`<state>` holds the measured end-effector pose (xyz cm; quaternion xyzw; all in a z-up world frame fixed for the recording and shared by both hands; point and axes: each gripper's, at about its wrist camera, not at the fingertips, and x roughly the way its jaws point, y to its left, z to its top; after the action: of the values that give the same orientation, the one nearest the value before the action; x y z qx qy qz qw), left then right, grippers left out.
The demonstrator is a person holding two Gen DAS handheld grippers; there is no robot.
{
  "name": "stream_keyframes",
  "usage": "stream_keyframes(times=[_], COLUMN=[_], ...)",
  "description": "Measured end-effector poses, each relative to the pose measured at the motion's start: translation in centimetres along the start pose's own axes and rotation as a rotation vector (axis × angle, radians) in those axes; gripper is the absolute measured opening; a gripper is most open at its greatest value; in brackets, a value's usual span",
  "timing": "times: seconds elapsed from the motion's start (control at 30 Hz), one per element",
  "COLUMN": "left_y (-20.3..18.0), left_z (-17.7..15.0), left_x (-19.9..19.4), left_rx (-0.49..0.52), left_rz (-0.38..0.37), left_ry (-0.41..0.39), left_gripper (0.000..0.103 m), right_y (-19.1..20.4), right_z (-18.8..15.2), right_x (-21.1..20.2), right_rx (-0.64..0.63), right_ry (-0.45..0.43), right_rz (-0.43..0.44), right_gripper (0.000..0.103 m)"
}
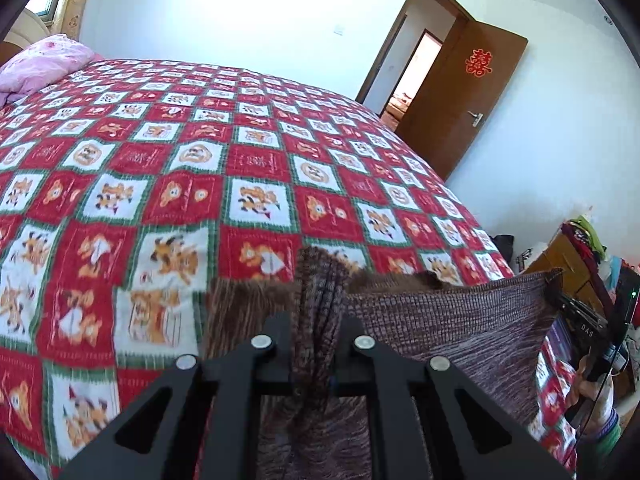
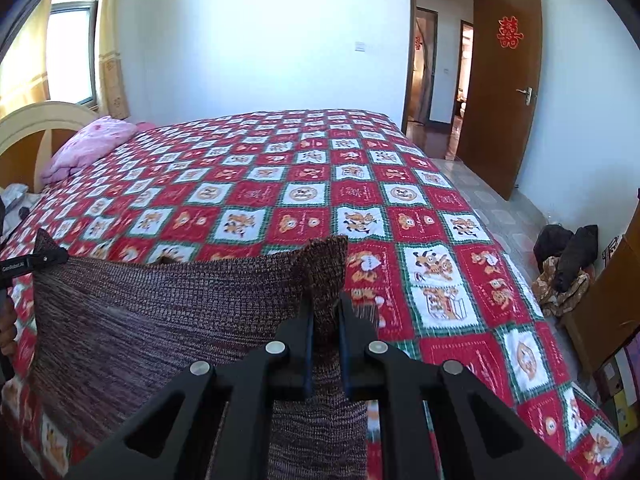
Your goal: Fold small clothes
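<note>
Knitted garment [image 2: 168, 304] stretched above the checked bedspread [image 2: 360, 184]

Left gripper [image 1: 318, 320] and right gripper [image 2: 326, 316] each pinch a corner; pink pillow [image 2: 92, 144] lies far off, open door [image 2: 504, 88] beyond.

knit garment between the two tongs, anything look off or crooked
Nothing stands out. The knit garment hangs stretched between the left tongs and the right tongs, each shut on a top corner, above the checked bedspread. Its top edge sags slightly.

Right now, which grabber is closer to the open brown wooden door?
Right. The right gripper pinches the brown knitted garment on the side toward the open brown wooden door; the left gripper holds its far corner, toward the pink pillow.
</note>
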<state>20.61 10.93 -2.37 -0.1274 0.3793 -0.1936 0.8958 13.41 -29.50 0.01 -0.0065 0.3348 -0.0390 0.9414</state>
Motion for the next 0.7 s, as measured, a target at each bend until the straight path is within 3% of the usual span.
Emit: stream_keyframes(times=[0.3, 0.57, 0.7], left_y=[1.2, 3.1, 3.9], left_z=[1.8, 0.8, 0.5], left_x=[5.0, 8.9, 9.6], left_rx=[-0.031, -0.07, -0.1], left_rz=[0.062, 0.159, 0.153], left_ry=[0.027, 0.09, 0.097], left_gripper=[0.011, 0.011, 0.013], right_y=[-0.5, -1.0, -0.9], right_z=[1.0, -0.6, -0.9], right_x=[6.0, 12.2, 13.4], right_rx=[0.025, 0.016, 0.002], right_ry=[0.011, 0.082, 0.098], right_rz=[-0.04, -0.082, -0.092], right_gripper=[0.01, 0.01, 0.01])
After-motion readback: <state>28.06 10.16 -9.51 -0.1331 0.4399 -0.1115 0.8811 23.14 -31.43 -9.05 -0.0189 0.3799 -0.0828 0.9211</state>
